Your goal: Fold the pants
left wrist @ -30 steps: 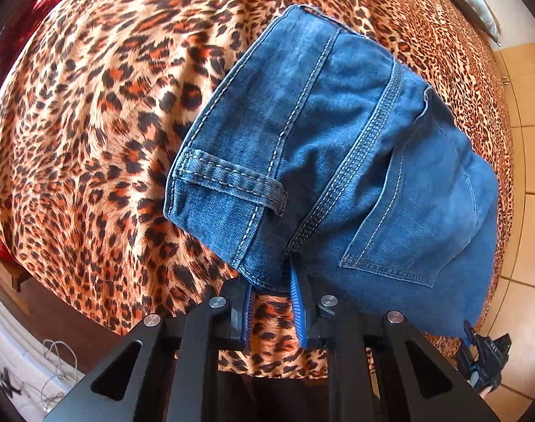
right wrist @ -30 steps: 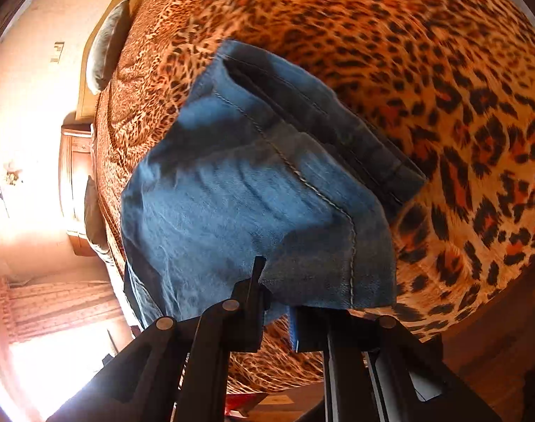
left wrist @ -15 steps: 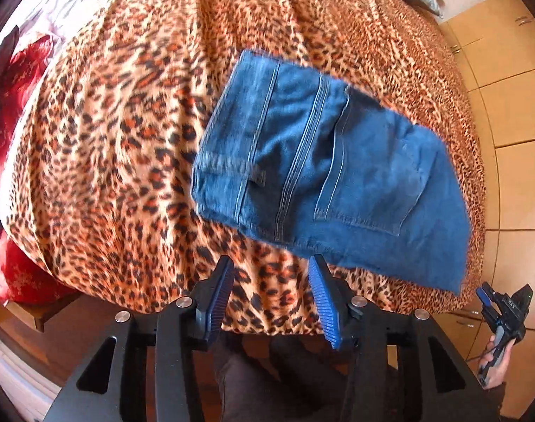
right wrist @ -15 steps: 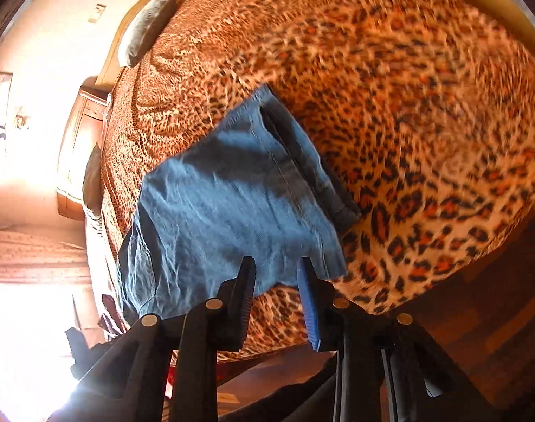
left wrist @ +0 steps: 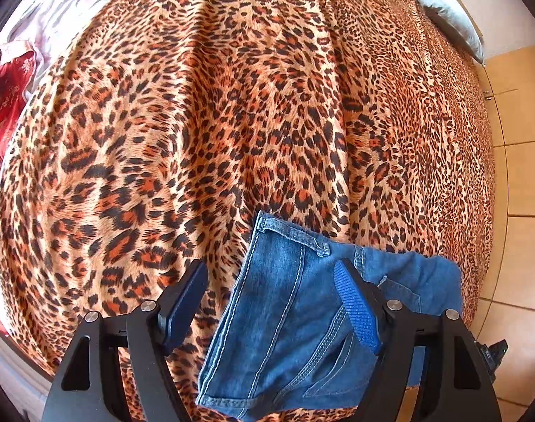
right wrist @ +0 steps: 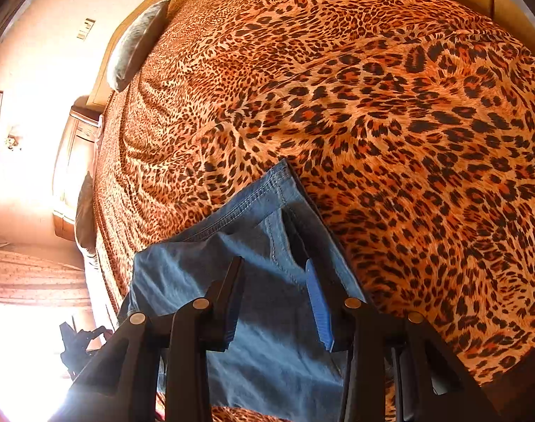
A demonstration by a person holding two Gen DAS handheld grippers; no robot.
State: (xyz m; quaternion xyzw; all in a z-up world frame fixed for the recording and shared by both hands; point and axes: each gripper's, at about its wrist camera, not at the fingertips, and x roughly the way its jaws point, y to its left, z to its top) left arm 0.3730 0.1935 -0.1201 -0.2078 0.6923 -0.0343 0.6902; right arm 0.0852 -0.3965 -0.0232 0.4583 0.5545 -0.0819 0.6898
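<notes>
The folded blue denim pants (left wrist: 285, 320) lie in a compact bundle near the front edge of the leopard-print bed (left wrist: 232, 123). My left gripper (left wrist: 271, 299) is open and empty, hovering just above the bundle's waistband side, with the belt loop and back pocket in sight. In the right wrist view the pants (right wrist: 267, 281) show their plain side with a stitched hem. My right gripper (right wrist: 274, 295) is open and empty over that end. Neither gripper holds the cloth.
A grey pillow (left wrist: 443, 3) lies at the bed's far end, also in the right wrist view (right wrist: 137, 42). Red and pale fabric (left wrist: 7, 98) sits at the bed's left side. Tiled floor (left wrist: 520, 183) runs along the right. A wooden nightstand (right wrist: 74, 176) stands by the wall.
Both grippers let go of the pants, opened wide and pulled back. The pants now lie lower in both views, between the fingers, and more of the bed shows beyond.
</notes>
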